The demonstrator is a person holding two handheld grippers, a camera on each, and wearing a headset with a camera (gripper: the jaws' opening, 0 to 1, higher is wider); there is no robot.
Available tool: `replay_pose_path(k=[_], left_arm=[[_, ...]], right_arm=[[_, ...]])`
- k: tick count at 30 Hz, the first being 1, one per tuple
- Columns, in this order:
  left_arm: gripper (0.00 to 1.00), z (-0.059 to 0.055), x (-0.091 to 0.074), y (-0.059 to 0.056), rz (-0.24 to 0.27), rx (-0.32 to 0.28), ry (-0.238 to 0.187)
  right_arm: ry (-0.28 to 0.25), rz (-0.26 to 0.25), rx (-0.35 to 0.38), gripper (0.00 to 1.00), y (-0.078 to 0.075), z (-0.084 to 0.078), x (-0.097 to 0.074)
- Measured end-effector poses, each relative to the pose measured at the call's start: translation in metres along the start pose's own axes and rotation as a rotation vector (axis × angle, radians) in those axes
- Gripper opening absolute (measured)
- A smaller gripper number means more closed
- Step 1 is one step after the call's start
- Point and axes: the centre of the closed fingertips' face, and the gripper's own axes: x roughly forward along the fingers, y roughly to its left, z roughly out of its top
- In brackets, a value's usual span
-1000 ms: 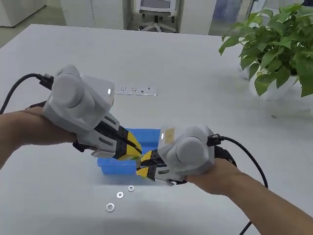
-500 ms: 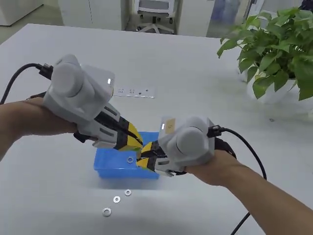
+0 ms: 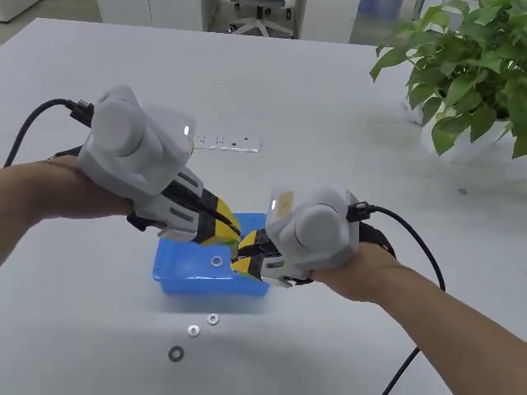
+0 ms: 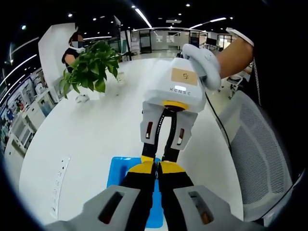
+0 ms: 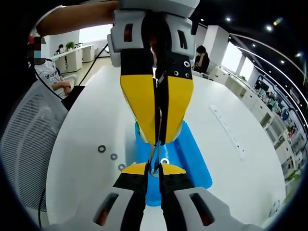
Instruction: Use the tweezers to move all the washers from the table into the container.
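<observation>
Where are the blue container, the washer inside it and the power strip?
blue container (image 3: 185, 281): head view, on its front wall.
washer (image 3: 216, 262): head view, on the ring lying inside the container.
power strip (image 3: 229, 143): head view, on the middle of its top face.

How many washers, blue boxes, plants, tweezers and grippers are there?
Washers: 4
Blue box: 1
Plant: 1
Tweezers: 1
Grippers: 2 (left gripper, right gripper)
Total: 9

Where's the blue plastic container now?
In the head view, the blue plastic container sits lower centre, under the left gripper and right gripper, just beyond three metal washers.
</observation>
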Motion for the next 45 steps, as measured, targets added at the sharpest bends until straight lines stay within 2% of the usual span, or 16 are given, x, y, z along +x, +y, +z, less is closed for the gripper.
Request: replay_pose_path(k=[15, 26, 45], left_arm=[[0.06, -0.016, 0.016, 0.014, -0.022, -0.02, 0.012], [0.06, -0.025, 0.027, 0.02, -0.035, -0.035, 0.017], [0.06, -0.031, 0.032, 0.026, -0.041, -0.053, 0.016]], right_arm=[[0.024, 0.016, 0.019, 0.1, -0.009, -0.021, 0.014], [0.041, 0.03, 0.035, 0.1, -0.013, -0.033, 0.023], [0.063, 0.054, 0.048, 0.1, -0.015, -0.039, 0.026]])
